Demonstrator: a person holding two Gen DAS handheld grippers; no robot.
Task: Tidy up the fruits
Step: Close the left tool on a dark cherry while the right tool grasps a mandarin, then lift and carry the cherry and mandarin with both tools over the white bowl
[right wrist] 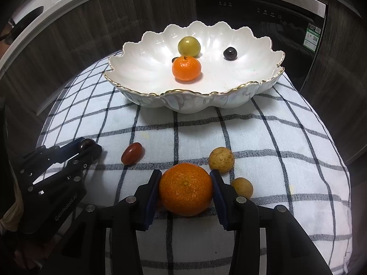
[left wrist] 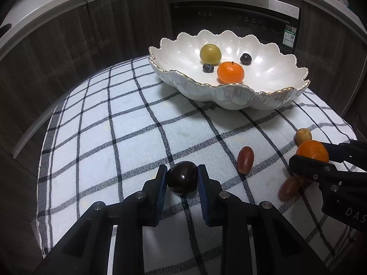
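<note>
So right now both tools are loaded. My left tool (left wrist: 182, 178) is clamped on a dark grape (left wrist: 182, 178) at the bottom centre of the left wrist view, pads pressing both its sides, fruit low over the checked cloth (left wrist: 96, 123) on the bench. My right tool (right wrist: 185, 189) is gripping the loose mandarin (right wrist: 185, 189), bottom centre of the right wrist view, pads snug against its flanks.

The scalloped white bowl (right wrist: 229, 102) sits in the upper middle of both views, already holding a green-yellow plum (right wrist: 189, 46), another mandarin (right wrist: 186, 68), a dark berry (right wrist: 230, 53) and a blueberry (left wrist: 208, 68).

Still out on the cloth: a red grape (right wrist: 132, 153) left of centre in the right view, two tan longans (right wrist: 221, 160) just right of my mandarin, and a second reddish grape (left wrist: 289, 188) half hidden under the right tool in the left view.

What worries me:
- The grape is smooth and round, so it could squirt out on the lift.
- Squeeze harder and I probably split it.
- The nearer longan (right wrist: 242, 186) sits right beside my right pad; lifting sloppily could roll it off the bench.
- Dropping the mandarin from high might knock fruit around in the bowl.
</note>
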